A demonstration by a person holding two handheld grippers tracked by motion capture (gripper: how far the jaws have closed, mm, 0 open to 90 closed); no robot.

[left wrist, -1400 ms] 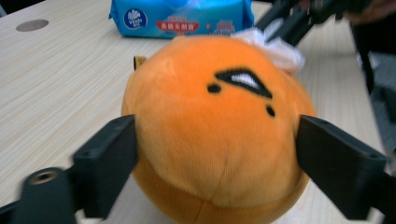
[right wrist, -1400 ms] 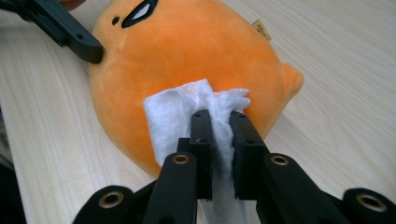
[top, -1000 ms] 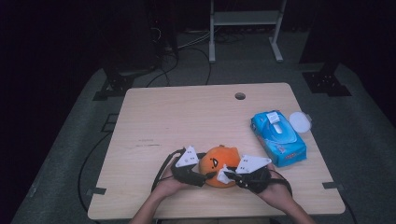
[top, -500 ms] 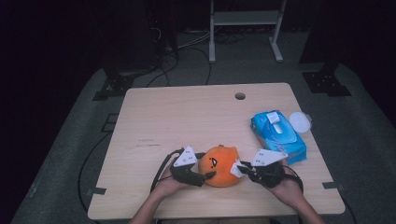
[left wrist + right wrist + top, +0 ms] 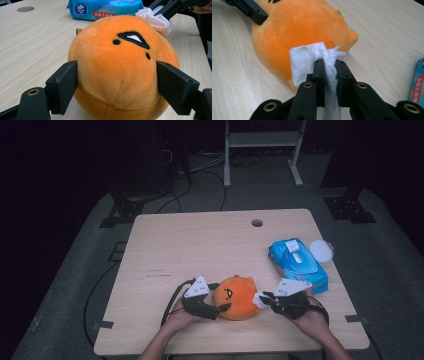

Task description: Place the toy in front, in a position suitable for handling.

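The fingers of the left gripper (image 5: 223, 308) are spread to either side of the orange plush toy (image 5: 238, 297) and have just been opening; in the left gripper view the toy (image 5: 120, 72) is seen between them, the left pad at its flank, while contact at the right pad cannot be told for certain. The fingers of the right gripper (image 5: 329, 72) are pressed together on a white wipe (image 5: 312, 60), which is pinched between them and bunched against the side of the toy (image 5: 297, 32).

The toy is round and squat, covered in short orange pile, with a seam running down its front. A black-edged white eye and two small black stitched marks are shown on its upper face, and a small stub ear is seen at one side. A yellow label is tucked at its back. It is set on the bench (image 5: 200, 250), toward the near edge. A blue pack of wipes (image 5: 298, 262) is laid beyond the toy and to its right, well apart from it, and a round white lid (image 5: 321, 251) is placed just beside that pack, on the side away from the toy.
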